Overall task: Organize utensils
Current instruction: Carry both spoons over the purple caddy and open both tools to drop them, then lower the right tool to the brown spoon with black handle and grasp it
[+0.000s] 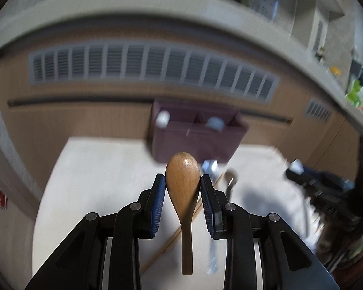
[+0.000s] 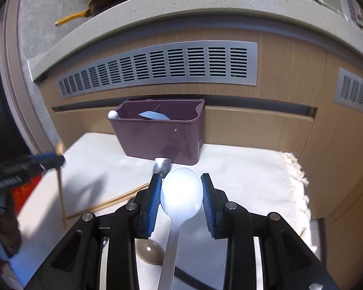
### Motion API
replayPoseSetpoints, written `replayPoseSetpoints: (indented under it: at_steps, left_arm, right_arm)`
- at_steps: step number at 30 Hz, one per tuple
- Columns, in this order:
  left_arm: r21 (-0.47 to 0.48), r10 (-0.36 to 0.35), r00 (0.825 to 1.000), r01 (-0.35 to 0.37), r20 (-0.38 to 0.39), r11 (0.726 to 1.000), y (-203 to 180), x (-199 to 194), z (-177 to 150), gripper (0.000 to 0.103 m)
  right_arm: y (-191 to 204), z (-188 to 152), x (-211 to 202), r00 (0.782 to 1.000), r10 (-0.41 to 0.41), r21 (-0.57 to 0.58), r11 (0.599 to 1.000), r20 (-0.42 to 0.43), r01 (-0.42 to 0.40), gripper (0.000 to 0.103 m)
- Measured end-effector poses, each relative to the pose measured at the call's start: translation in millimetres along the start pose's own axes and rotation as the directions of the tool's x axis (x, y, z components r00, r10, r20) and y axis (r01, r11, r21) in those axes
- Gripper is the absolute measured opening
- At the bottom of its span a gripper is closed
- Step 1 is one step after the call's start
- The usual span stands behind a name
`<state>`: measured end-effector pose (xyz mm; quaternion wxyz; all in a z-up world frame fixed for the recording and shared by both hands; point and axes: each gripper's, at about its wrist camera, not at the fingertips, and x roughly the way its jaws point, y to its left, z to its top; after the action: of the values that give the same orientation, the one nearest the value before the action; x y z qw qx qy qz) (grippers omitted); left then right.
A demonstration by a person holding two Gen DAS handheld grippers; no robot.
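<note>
Left tongs [image 1: 183, 186] clamped, lifted; right tongs [image 2: 181, 188] clamped.

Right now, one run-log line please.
left fingers: gripping wooden spoon | right fingers: gripping white spoon | purple bin: ahead

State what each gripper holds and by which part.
The left gripper clamps a wooden spoon by the sides of its bowl. The right gripper clamps a white spoon by its bowl too.

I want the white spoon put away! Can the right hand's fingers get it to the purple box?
Probably yes. The right fingers already grip the white plastic spoon, and only bare white cloth lies before the purple plastic box.
</note>
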<state>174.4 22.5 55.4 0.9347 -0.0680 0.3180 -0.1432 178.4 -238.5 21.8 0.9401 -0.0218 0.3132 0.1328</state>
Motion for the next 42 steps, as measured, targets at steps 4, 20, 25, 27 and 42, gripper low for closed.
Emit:
replayPoseSetpoints:
  at_steps: [4, 20, 25, 27, 42]
  left_arm:
    - [0.041, -0.065, 0.969, 0.057, 0.237, 0.998, -22, -33, 72, 0.031]
    - [0.020, 0.005, 0.887, -0.016, 0.462, 1.000, 4, 68, 112, 0.031]
    - [0.021, 0.013, 0.891, -0.025, 0.453, 0.999, 10, 96, 109, 0.031]
    - [0.027, 0.003, 0.893, -0.018, 0.450, 0.999, 11, 103, 110, 0.031]
    - [0.040, 0.080, 0.958, -0.094, 0.274, 0.995, 14, 65, 81, 0.051]
  right_arm:
    - [8, 45, -17, 0.987, 0.001, -0.028, 1.000, 0.160, 0.004, 0.030]
    - [22, 116, 49, 0.805, -0.011, -0.134, 0.985, 0.594, 0.112, 0.030]
    - [34, 113, 73, 0.760, -0.004, -0.202, 0.963, 0.650, 0.177, 0.030]
    - [35, 110, 83, 0.755, -0.001, -0.217, 0.957, 0.656, 0.191, 0.030]
    - [-19, 106, 52, 0.939, 0.094, -0.136, 0.989, 0.330, -0.051, 0.035]
